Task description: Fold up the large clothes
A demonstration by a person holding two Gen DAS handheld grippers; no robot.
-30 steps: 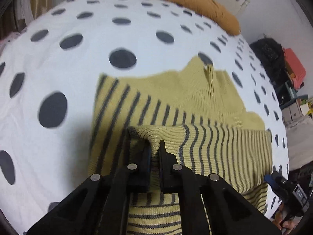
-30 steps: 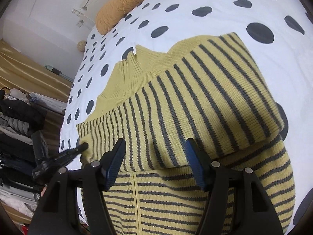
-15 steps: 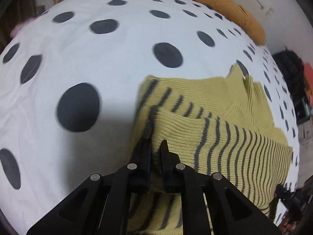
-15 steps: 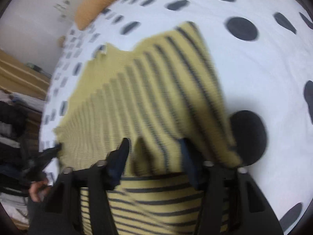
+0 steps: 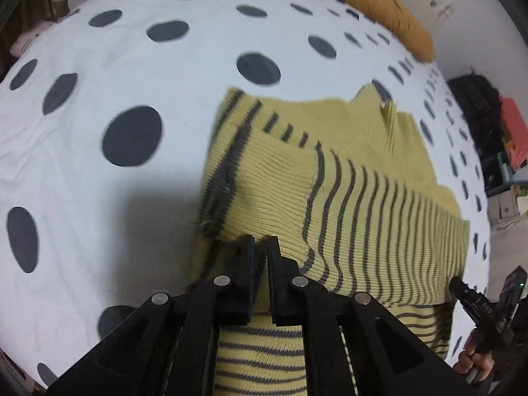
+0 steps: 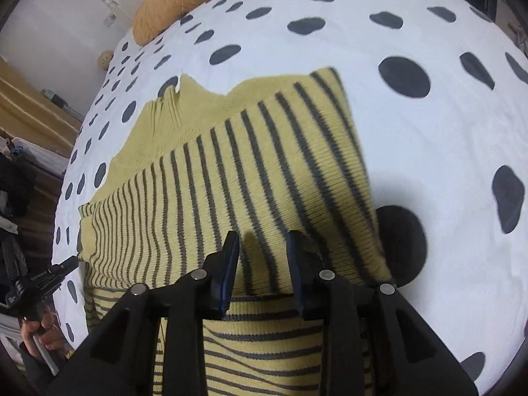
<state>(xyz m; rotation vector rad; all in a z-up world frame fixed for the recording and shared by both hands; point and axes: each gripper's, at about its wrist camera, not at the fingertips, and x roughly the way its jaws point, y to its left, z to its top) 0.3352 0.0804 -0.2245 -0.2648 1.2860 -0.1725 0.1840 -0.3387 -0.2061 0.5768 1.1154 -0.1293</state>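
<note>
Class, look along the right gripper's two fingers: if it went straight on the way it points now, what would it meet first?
The right gripper would first meet the folded striped sweater directly before its fingertips, probably with the polka-dot bedcover beneath; depth is unclear.

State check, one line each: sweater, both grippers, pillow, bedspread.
sweater: yellow with dark stripes, lower part folded up over the body, on the bed
left gripper: shut on the sweater's folded edge
right gripper: jaws astride the folded edge, grip unclear
pillow: orange, lying at the far end
bedspread: white, dark dots, spread flat
</note>
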